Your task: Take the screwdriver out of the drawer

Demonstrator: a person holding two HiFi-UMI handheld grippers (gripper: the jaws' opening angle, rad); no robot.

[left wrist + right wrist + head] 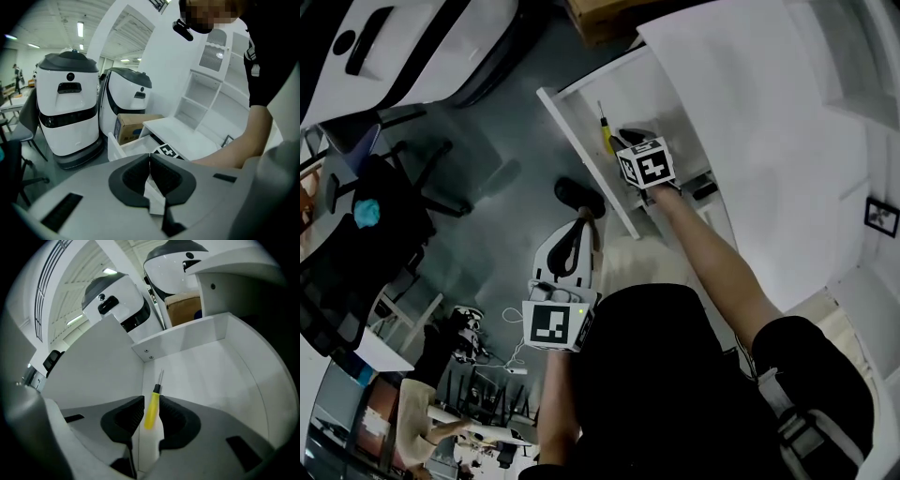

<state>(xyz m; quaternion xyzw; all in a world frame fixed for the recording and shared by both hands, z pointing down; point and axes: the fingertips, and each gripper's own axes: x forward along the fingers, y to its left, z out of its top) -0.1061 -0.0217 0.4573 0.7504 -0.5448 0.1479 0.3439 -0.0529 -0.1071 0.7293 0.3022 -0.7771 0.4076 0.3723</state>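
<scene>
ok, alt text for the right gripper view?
The right claw is open inside a white drawer, its dark pads either side of a yellow-handled screwdriver lying along the drawer's side wall, apparently not yet gripping it. Two white machines stand beyond.

Dull grey-green floor [511, 122]; black swivel office chairs [394, 202] at left; rounded white-and-black machines [69, 105] beside brown cardboard box [133, 127]; lit ceiling strip lights [80, 29].

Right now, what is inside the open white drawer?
A yellow-handled screwdriver lies on the floor of the white drawer, near a side wall, between the open jaws of the right gripper. The floor under that gripper is covered.
</scene>
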